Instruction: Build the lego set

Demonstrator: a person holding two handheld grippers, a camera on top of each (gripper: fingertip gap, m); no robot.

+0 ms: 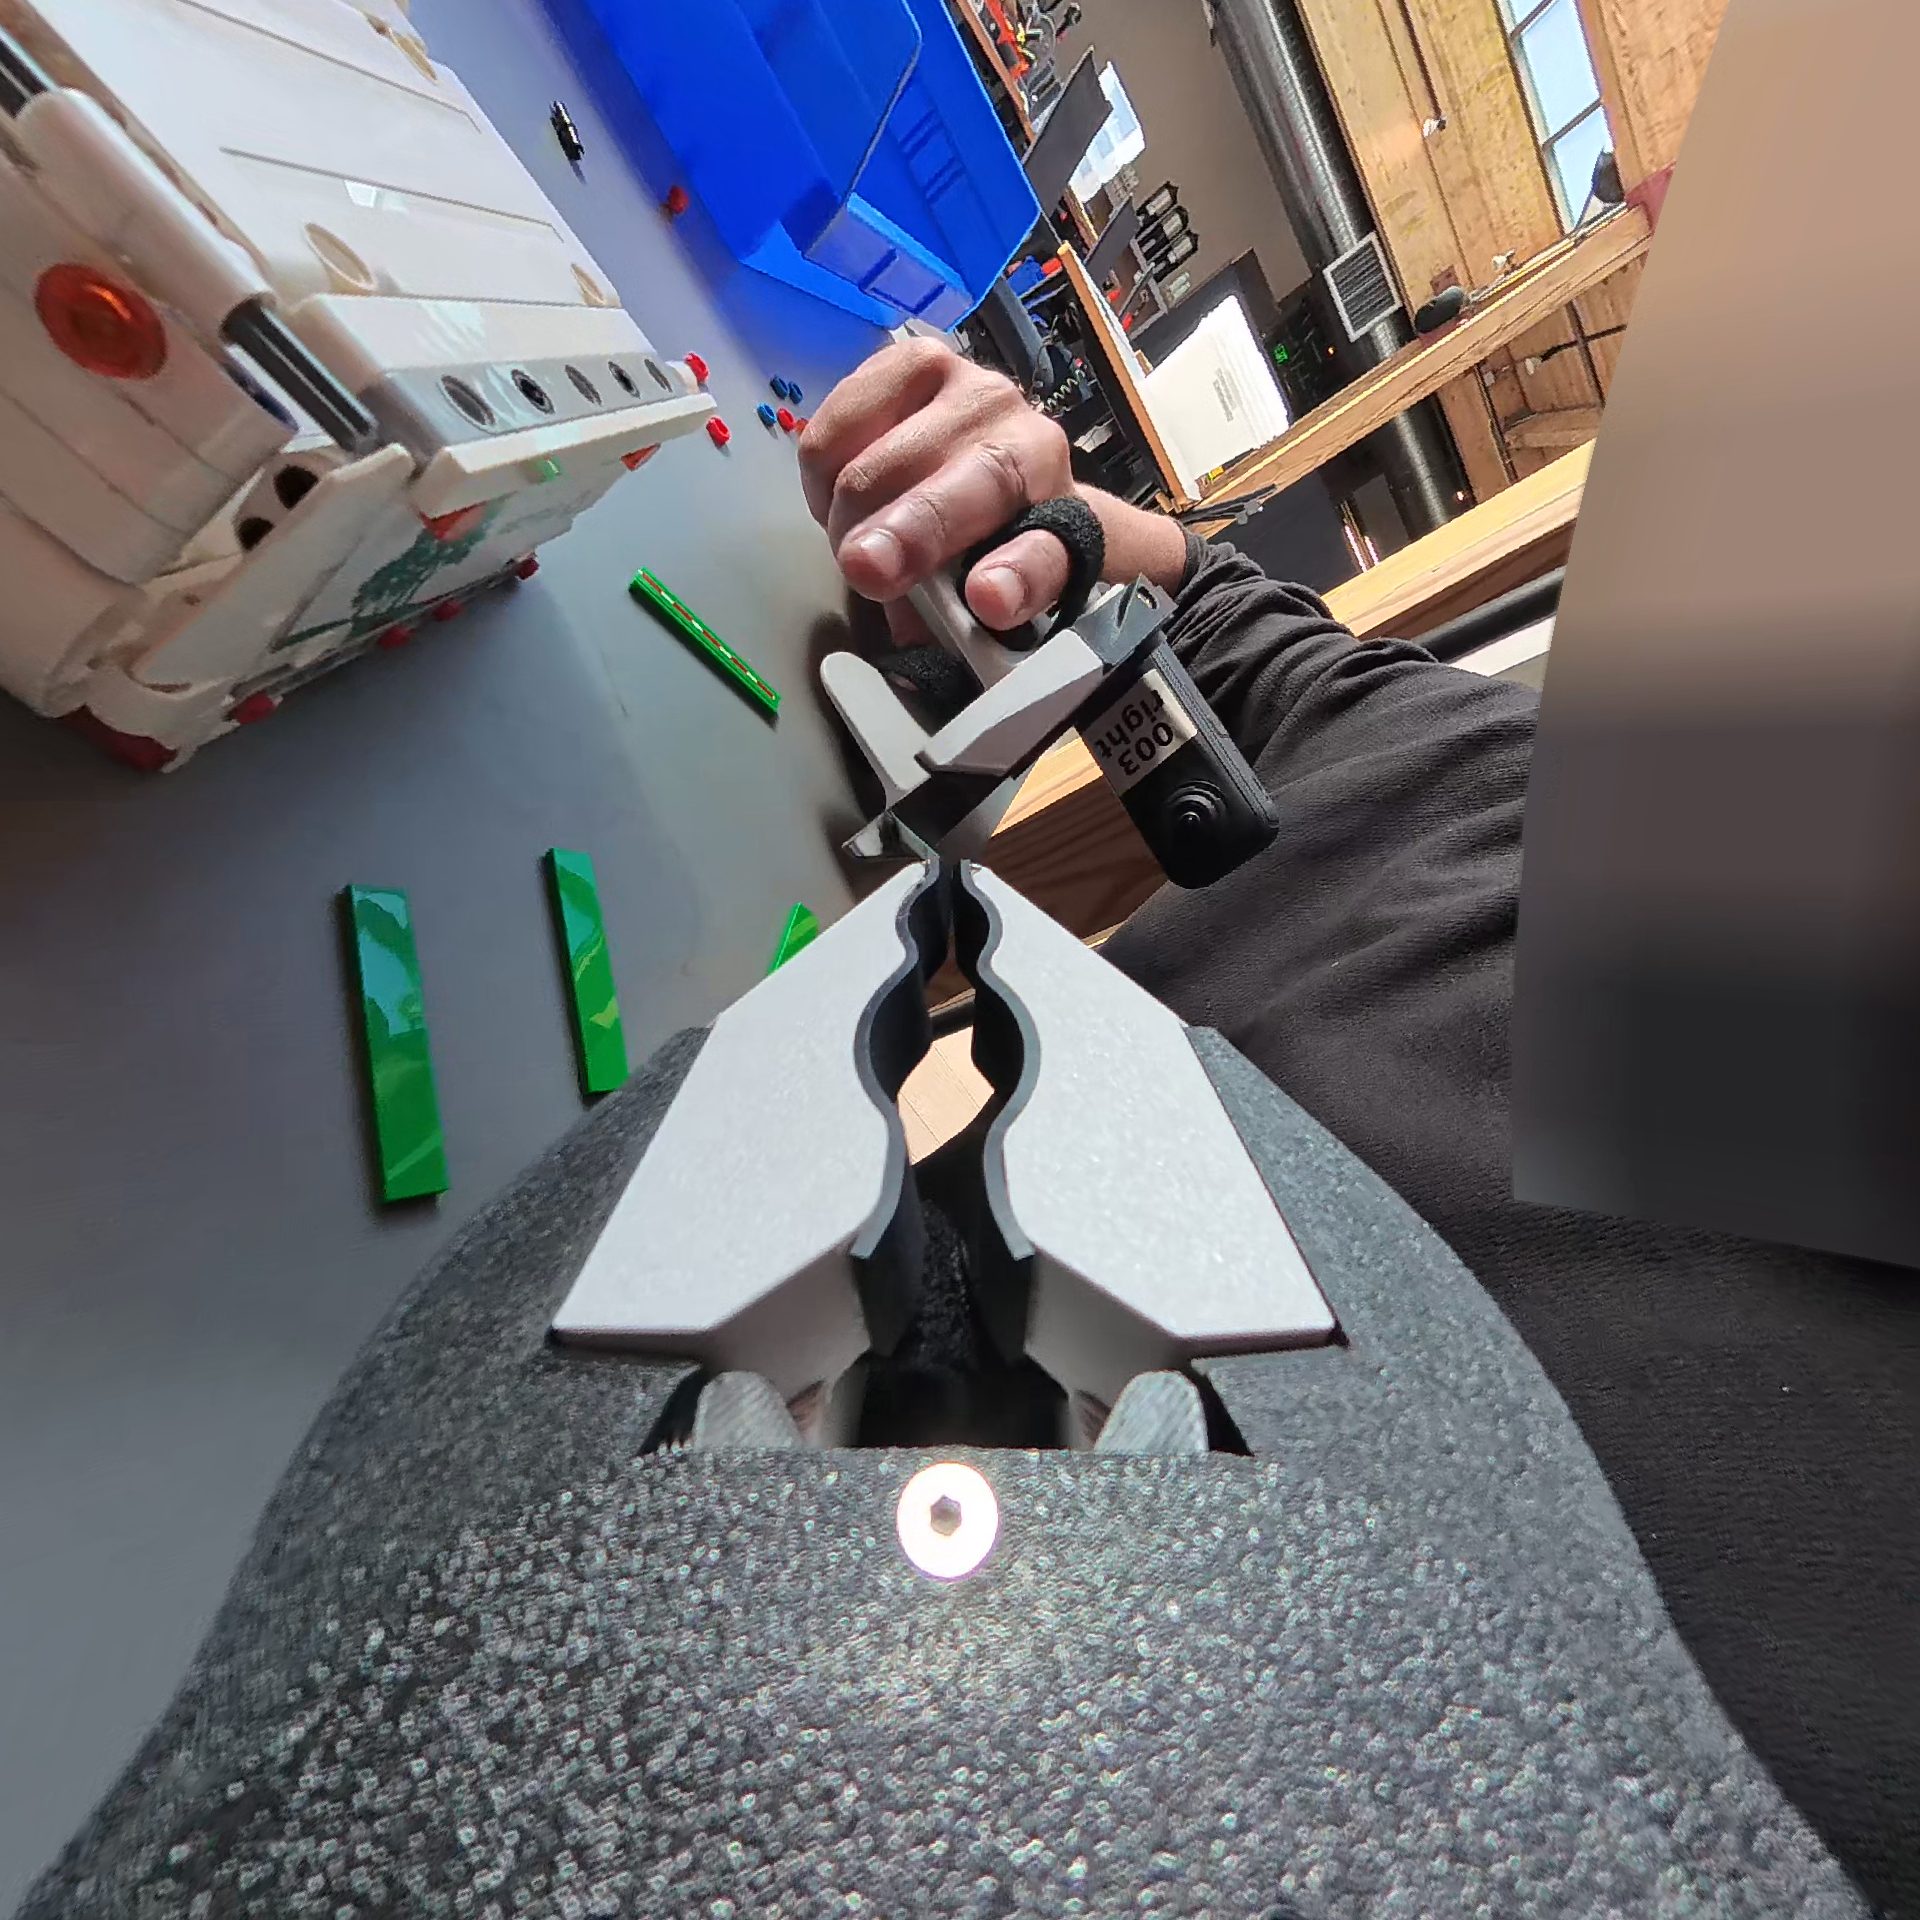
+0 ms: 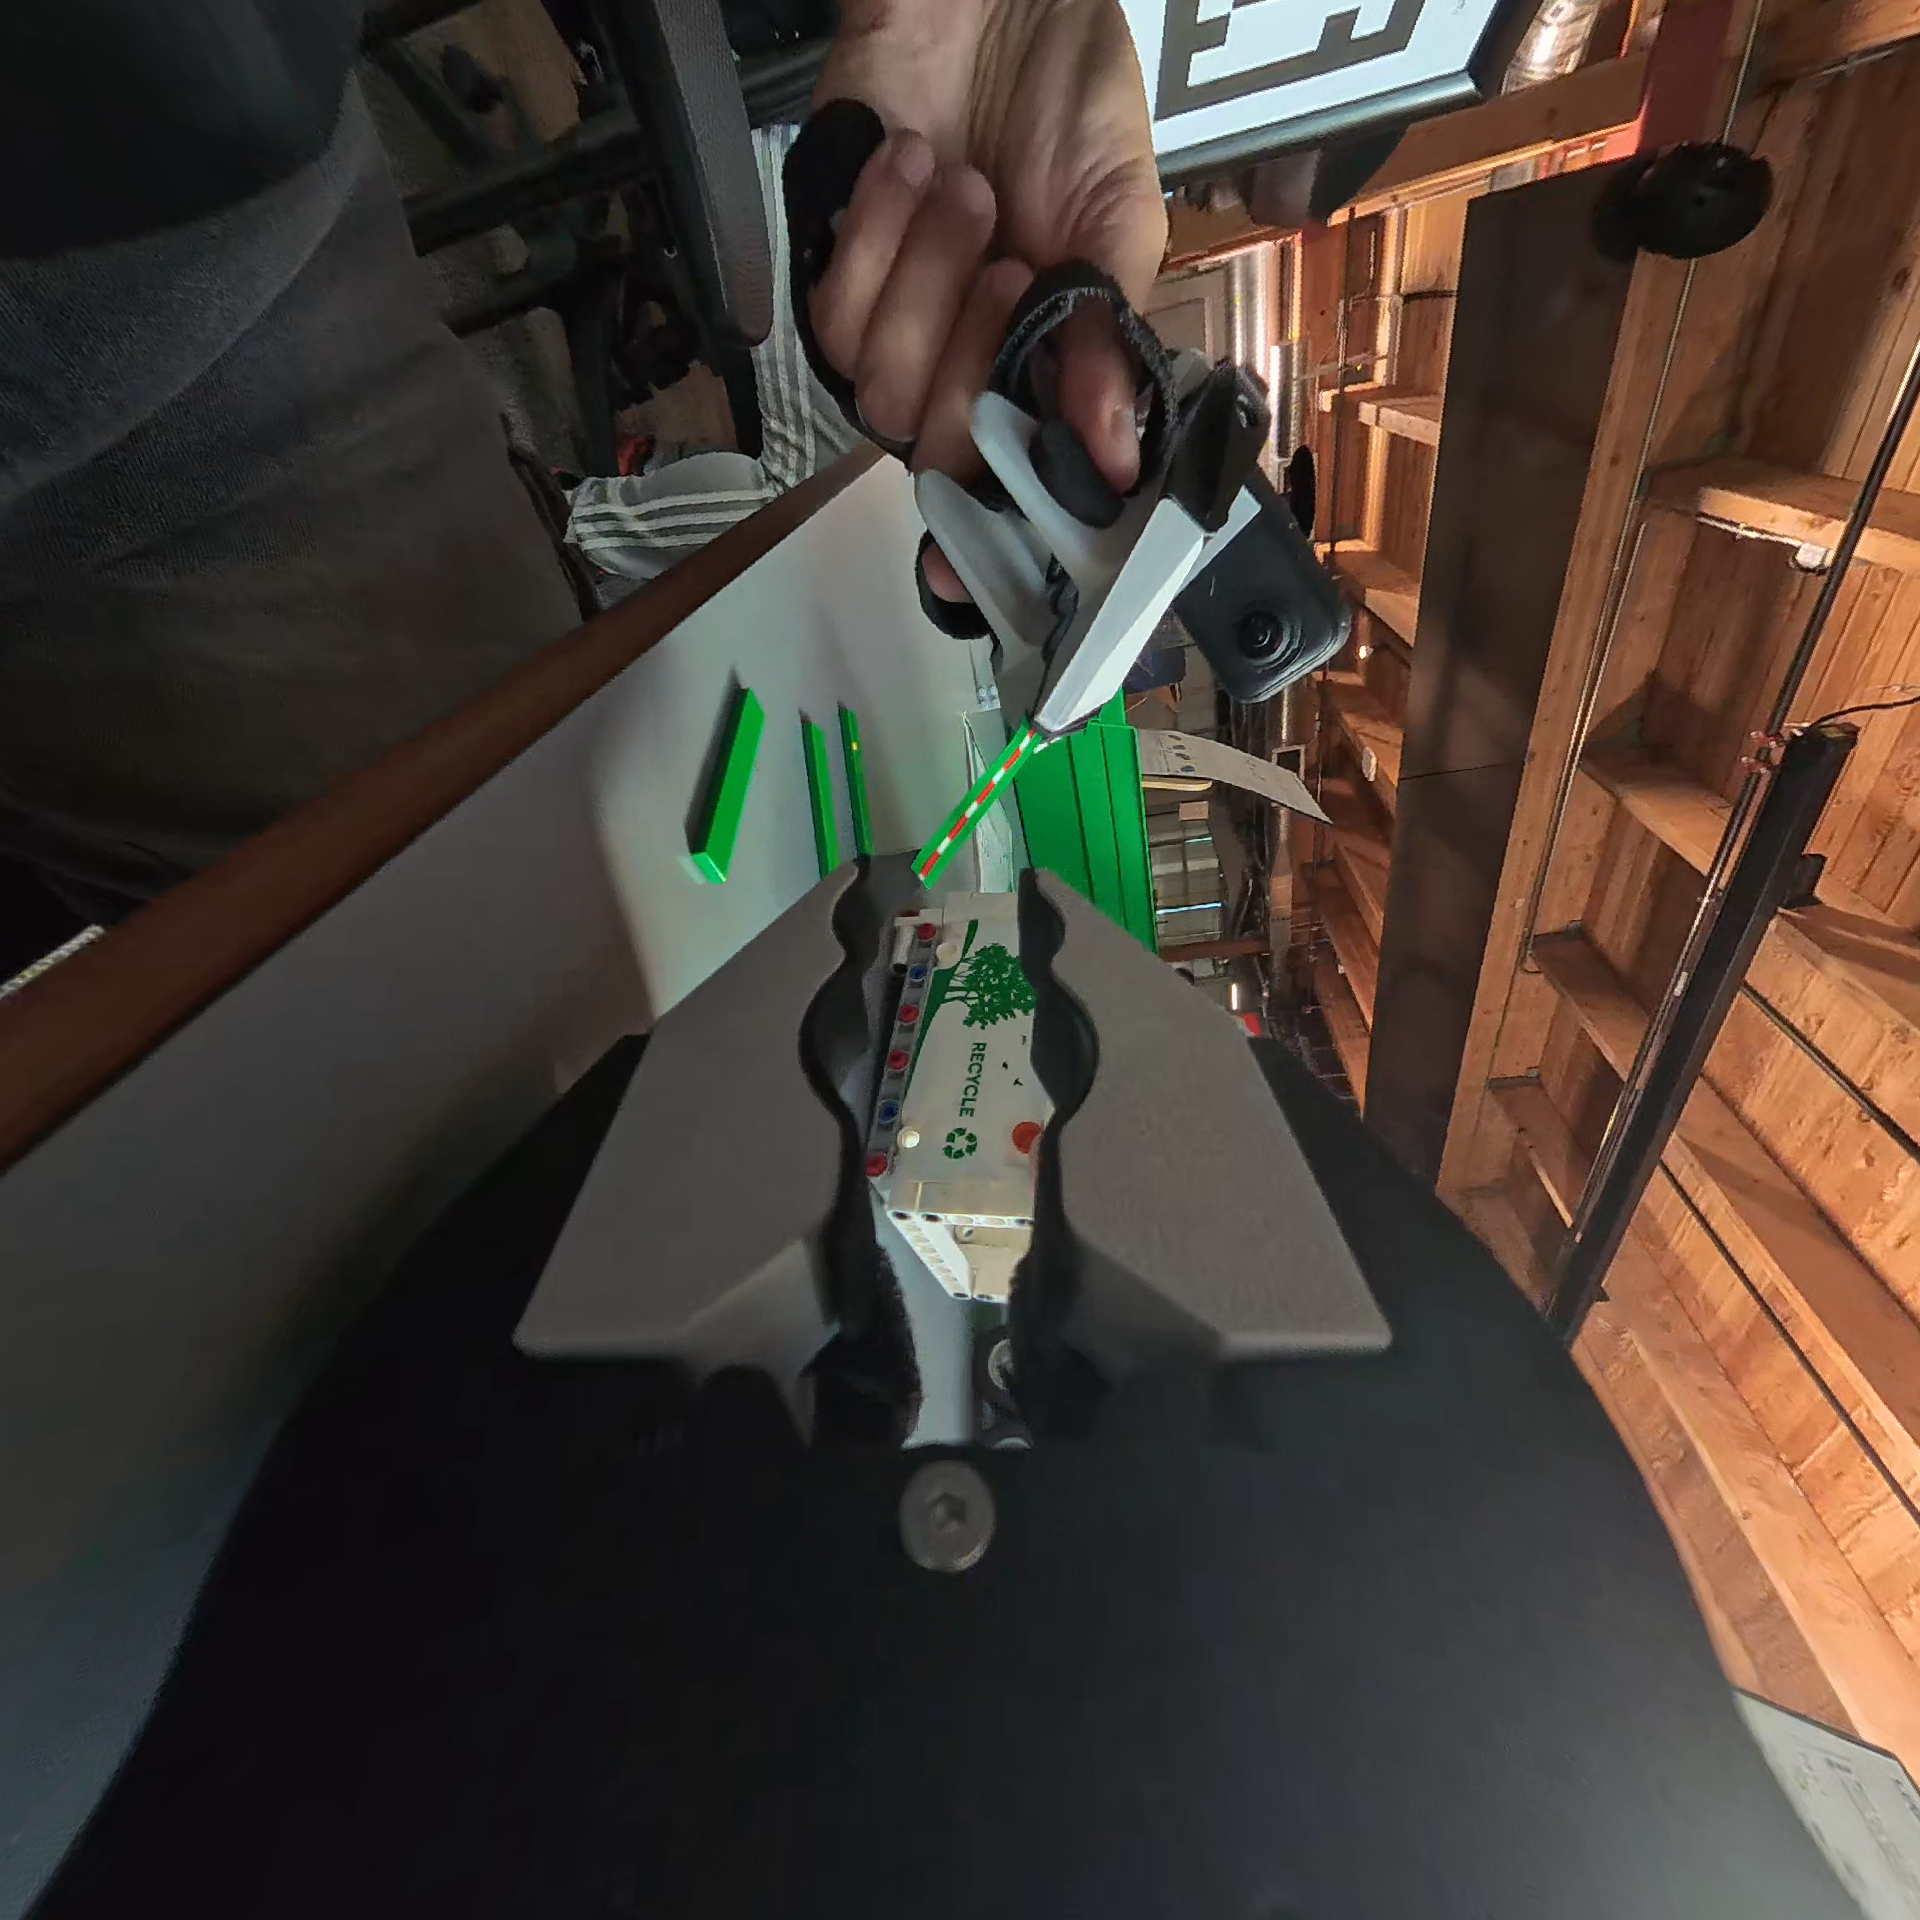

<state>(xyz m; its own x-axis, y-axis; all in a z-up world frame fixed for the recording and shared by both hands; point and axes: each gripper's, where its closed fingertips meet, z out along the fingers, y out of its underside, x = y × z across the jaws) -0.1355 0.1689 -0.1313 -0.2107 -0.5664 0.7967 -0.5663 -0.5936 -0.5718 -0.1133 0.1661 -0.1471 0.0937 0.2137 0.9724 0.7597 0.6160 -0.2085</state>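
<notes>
My left gripper [image 1: 943, 873] is shut on one end of a thin green tile with a red and white stripe [image 2: 971, 800], held in the air; it also shows in the right wrist view [image 2: 1039, 727]. My right gripper [image 2: 940, 883] is open, with the tile's free end just between its fingertips; in the left wrist view [image 1: 920, 842] it points tip to tip at the left one. The white truck body with green tree print [image 2: 966, 1091] lies on the table beyond, at upper left in the left wrist view [image 1: 312, 364].
Plain green tiles [image 1: 395, 1039] [image 1: 587, 966] and another striped one [image 1: 707, 639] lie on the grey table. Small red and blue pins [image 1: 779, 416] are scattered near the truck. A blue bin [image 1: 831, 135] stands behind. The table's wooden edge [image 2: 416, 748] runs by the person's body.
</notes>
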